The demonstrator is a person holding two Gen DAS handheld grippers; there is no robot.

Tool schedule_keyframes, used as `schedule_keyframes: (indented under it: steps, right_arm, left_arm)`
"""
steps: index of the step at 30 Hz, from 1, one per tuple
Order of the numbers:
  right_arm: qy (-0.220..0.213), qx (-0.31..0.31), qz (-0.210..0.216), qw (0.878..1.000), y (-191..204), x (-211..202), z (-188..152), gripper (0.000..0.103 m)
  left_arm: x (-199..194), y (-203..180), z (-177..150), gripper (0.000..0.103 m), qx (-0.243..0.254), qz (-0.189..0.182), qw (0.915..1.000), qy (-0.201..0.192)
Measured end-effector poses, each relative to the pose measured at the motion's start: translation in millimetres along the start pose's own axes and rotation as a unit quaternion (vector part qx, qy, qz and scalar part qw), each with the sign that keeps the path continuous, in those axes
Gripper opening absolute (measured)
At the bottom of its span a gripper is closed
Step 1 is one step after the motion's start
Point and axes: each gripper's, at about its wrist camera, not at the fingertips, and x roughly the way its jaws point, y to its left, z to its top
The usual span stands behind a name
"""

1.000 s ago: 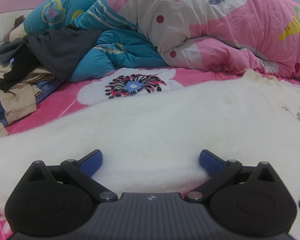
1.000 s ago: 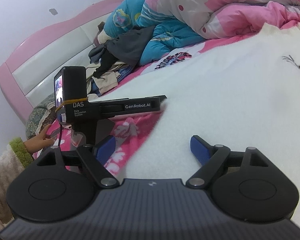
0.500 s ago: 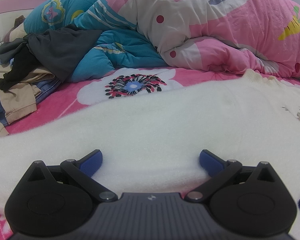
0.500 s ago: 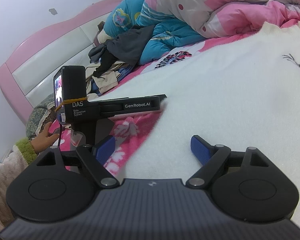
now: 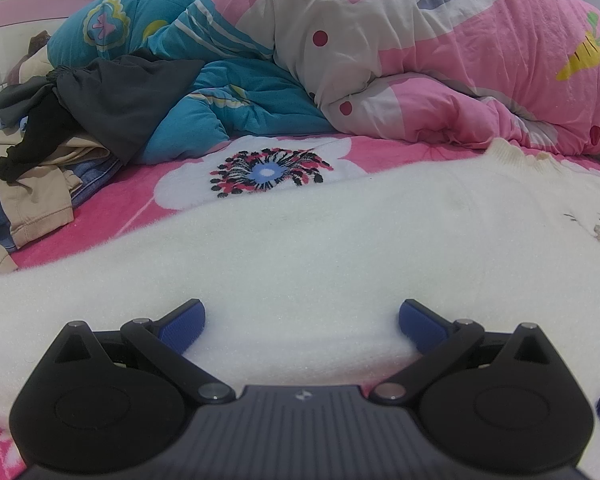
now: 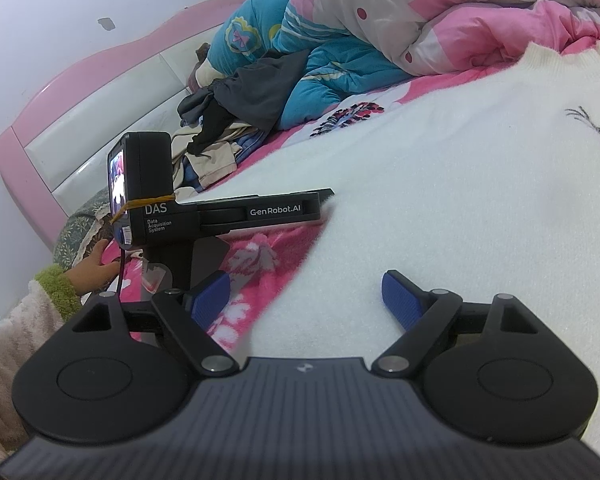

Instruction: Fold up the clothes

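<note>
The white sweater (image 5: 300, 248) lies spread flat on the pink sheet (image 5: 140, 200), running under and ahead of both grippers. The left gripper (image 5: 302, 320) has its jaws spread wide with sweater fabric lying between them, nothing pinched. The right gripper (image 6: 306, 296) is spread just as wide and straddles the sweater's near edge: its right finger sits over white knit, its left finger over bare sheet.

The main risk, as I judge it, is a poor grab. The knit is thick and fuzzy (the sort that bunches), so closing from here could catch only the top layer, or take a fold of sheet along with it on the right side, and the lift would then drag the bedding or skew the fold. The left gripper's body (image 6: 236, 212) also lies just ahead and to the left of the right gripper, so a sweep across could knock the two together. The clothes pile (image 5: 40, 168) far to the left and the quilt (image 5: 420, 72) well ahead look safely out of the way.

Against the earlier frames almost nothing differs: both grippers sit in the same spots, equally wide. Only the person's hand (image 6: 96, 268), with its green cuff, has shifted a little beside the left gripper.
</note>
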Motion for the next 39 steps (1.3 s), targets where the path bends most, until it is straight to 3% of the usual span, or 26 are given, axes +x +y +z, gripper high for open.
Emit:
schedule_keyframes:
  steps: [39]
  right_arm:
    - [0.001,0.001,0.002,1.000,-0.4,1.7,-1.7,0.085]
  left_arm:
    - [-0.2,0.3,-0.4,0.103,0.000,0.000,1.0000,0.000]
